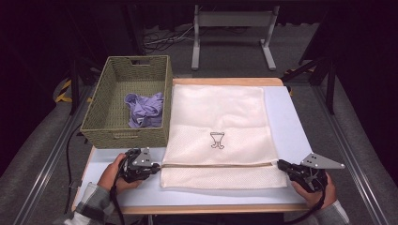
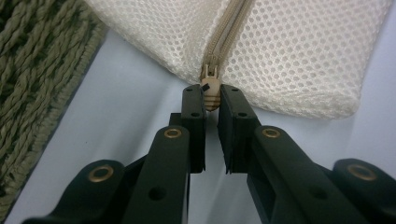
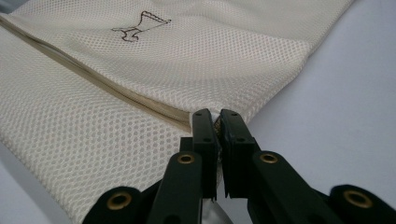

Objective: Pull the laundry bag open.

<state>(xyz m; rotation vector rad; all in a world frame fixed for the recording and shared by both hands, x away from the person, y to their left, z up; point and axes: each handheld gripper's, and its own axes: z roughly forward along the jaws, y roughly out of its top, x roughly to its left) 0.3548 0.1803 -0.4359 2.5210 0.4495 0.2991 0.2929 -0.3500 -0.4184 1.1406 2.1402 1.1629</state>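
- Gripping from both ends, the person's two hands sit at the near edge of the table (image 1: 291, 122), sleeves coming in from six o'clock.
- Left tongs (image 1: 158, 165), at about eight o'clock on the table, are clamped on the beige zipper pull (image 2: 211, 91) at the left end of the mesh laundry bag (image 1: 220, 136); the left gripper view shows the pull pinched between the two black tips, which stand only slightly apart around it.
- Right tongs (image 1: 280, 164), at about four o'clock, are pressed together on the bag's right edge, just where the zipper (image 1: 216, 164) ends; in the right gripper view a sliver of mesh and tape sits between the tips.
- Cream-coloured and flat, the bag lies across the middle of the table, its zipper running nine o'clock to three o'clock between the two tongs, closed along the length I can see.
- Farther up the bag, a small dark line-drawn logo (image 1: 217, 140) sits near its centre.
- Toward eleven o'clock, a woven green basket (image 1: 101, 119) stands just beside the bag's left edge, overhanging the table's left side.
- Inside the basket, a crumpled lilac garment (image 1: 144, 108) lies toward its right wall.
- Beyond the table at twelve o'clock, a grey metal stand (image 1: 232, 35) rests on the floor among cables.
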